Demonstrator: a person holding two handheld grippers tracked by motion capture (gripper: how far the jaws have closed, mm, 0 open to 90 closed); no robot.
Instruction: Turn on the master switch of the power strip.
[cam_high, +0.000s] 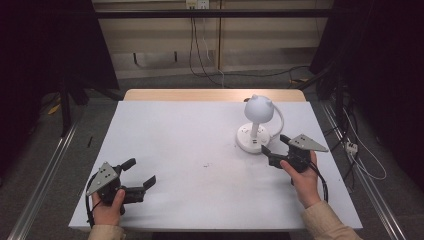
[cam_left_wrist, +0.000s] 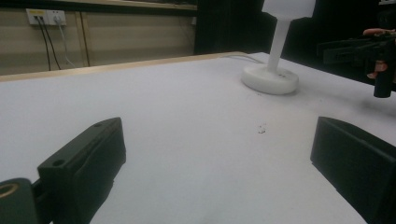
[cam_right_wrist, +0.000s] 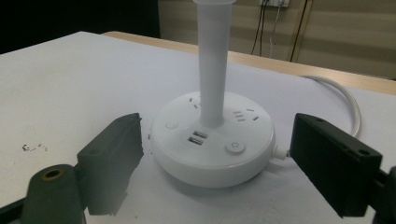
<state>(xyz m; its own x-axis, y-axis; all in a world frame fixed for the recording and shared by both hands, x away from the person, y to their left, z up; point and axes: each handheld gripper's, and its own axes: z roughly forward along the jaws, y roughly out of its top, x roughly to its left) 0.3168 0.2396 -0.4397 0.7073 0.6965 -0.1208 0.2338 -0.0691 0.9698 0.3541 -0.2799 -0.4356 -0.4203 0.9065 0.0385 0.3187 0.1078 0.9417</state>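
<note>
We see a white lamp (cam_high: 256, 116) standing on the white surface (cam_high: 200, 150), toward the far right side. It has a round flat base (cam_right_wrist: 212, 147), a straight stem going up, and a round head with two little ears. On the base we can see two small ports (cam_right_wrist: 197, 137), a round button (cam_right_wrist: 235, 147) and some plug slots. A white cord (cam_right_wrist: 343, 100) curls away from the base.

The right tool (cam_high: 274, 145) is held by the right hand (cam_high: 304, 176) just beside the lamp. Its jaws are spread wide, one on each side of the base, and they are not touching it.

The left tool (cam_high: 141, 172) sits near the front left corner, held by the left hand (cam_high: 107, 207). Its jaws are spread apart too, with bare surface between them. It is well apart from the lamp.

A tiny dark speck (cam_high: 206, 164) lies near the middle.
</note>
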